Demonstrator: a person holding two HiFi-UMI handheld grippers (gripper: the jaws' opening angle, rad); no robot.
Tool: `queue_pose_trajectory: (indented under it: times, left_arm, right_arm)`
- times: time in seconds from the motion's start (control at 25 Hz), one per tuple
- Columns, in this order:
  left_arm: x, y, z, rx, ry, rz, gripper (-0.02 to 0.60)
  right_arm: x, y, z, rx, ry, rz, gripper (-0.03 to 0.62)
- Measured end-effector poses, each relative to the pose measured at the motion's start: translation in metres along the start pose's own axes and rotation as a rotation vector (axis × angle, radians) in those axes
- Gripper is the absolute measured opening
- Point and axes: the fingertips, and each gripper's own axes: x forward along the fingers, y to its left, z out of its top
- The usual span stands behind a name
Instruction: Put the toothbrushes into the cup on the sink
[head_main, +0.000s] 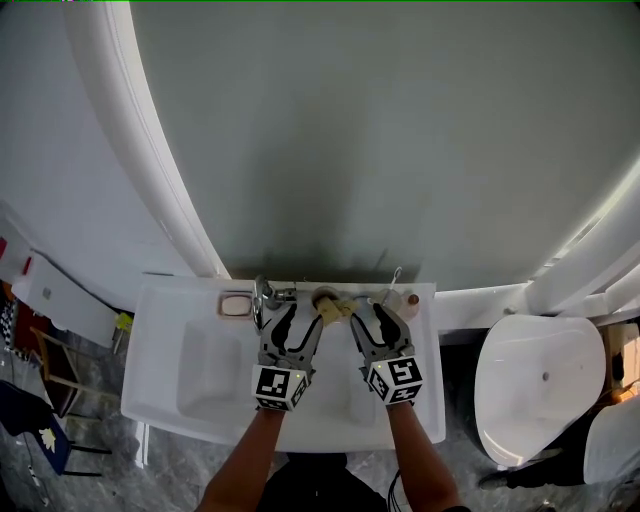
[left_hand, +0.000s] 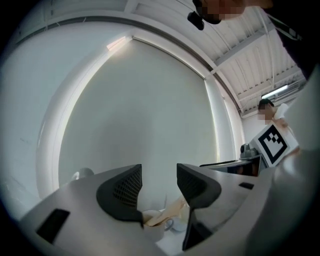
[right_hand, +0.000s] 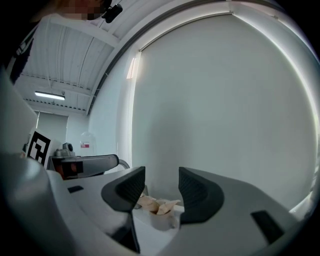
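Toothbrushes (head_main: 334, 309) are in the cup (head_main: 322, 297), tan handles poking out over its rim, and the cup stands at the back edge of the sink (head_main: 200, 370), about midway along it. Left of it on that same back edge is the tap (head_main: 265, 295), and further left, towards the back left corner, a small soap dish (head_main: 235, 305). On the cup's right sits another small item (head_main: 398, 298), too small to identify.

Both tools are over the basin, just in front of the cup. The left gripper (head_main: 296, 322) points at it from the left, and its own view shows the left gripper (left_hand: 158, 175) with jaws spread wide and only grey wall in the gap. The cup (left_hand: 152, 230) and the toothbrushes (left_hand: 166, 215) show just below and beyond the pads, clear of them.

The right gripper (head_main: 372, 318) comes in from the other side, near the cup. In its own view the right gripper (right_hand: 161, 177) is spread too, holding nothing, with the cup (right_hand: 163, 220) and the toothbrushes (right_hand: 156, 206) low between the jaws and untouched.

Off the sink's right edge stands a white rounded fixture (head_main: 540, 385).
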Motion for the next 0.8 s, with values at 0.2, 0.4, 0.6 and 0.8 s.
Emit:
queue_pose_trajectory:
  times: [0.2,0.4,0.6,0.8]
  left_arm:
    - [-0.032,-0.001,0.032,0.01,0.007,0.024,0.235]
    - [-0.064,0.005,0.055,0.017,-0.013,0.05,0.235]
    - [-0.083,0.005,0.067,0.022,-0.027,0.055,0.235]
    - [-0.088,-0.001,0.073,0.031,-0.029,0.048,0.235]
  right_arm:
    - [-0.018,0.01,0.026,0.023,-0.011,-0.009,0.221]
    - [-0.036,0.023,0.03,0.003,0.003,-0.021,0.221]
    - [-0.052,0.032,0.037,-0.025,0.002,-0.025,0.221]
    - [-0.062,0.032,0.044,-0.058,0.009,-0.032,0.219]
